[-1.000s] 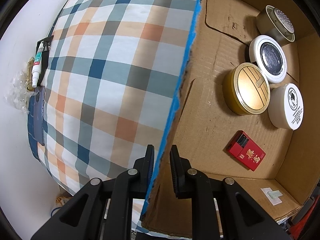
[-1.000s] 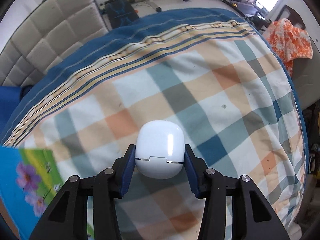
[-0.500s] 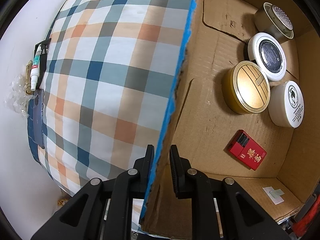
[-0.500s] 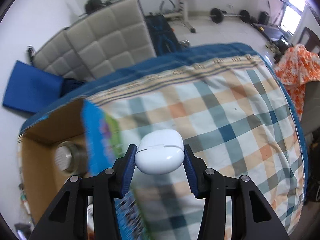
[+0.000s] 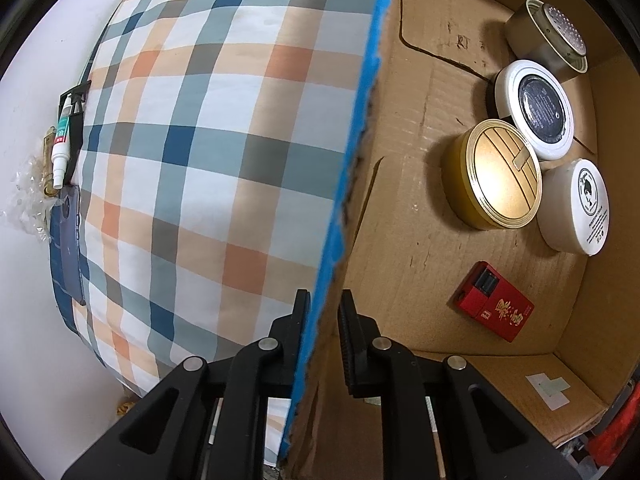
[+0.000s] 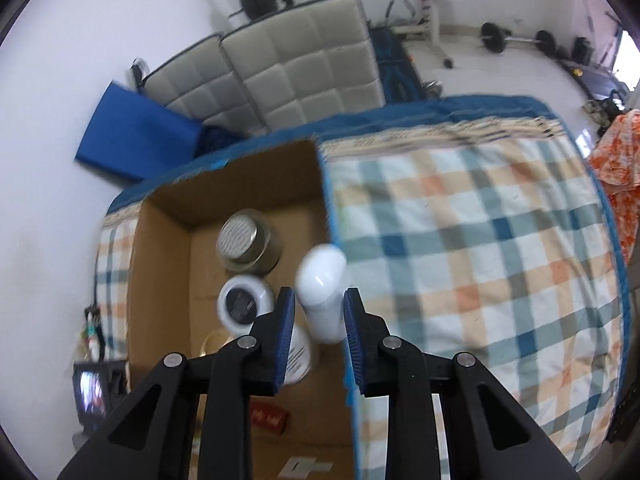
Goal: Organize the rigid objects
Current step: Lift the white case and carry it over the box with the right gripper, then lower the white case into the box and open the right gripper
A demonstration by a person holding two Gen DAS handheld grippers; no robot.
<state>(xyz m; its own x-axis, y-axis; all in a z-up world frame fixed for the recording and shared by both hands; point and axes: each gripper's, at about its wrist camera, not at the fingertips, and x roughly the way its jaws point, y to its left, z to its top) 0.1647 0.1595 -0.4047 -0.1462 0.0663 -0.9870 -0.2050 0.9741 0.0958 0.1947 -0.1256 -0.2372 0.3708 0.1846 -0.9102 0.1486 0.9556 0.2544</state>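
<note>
Plaid blue-and-orange bedspread point(image 6: 480, 240) covers the bed, with gym weights way back at 12 o'clock. The open brown cardboard box point(image 5: 420, 220) sits on it, and the left gripper point(image 5: 324, 320) is still pinched onto its blue-edged wall. Round tins crowd the box's 2 o'clock corner. What changed: the right gripper point(image 6: 318, 316) swung over the box, and the glossy white pebble-shaped case point(image 6: 322, 276) twisted on end, with the tongs now clamped narrower on it. The drop-in looks close, but the hold seems shaky.

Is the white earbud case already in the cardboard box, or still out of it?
Still out. The white earbud case sits between the right gripper fingers, above the cardboard box wall edge, not on its floor.
</note>
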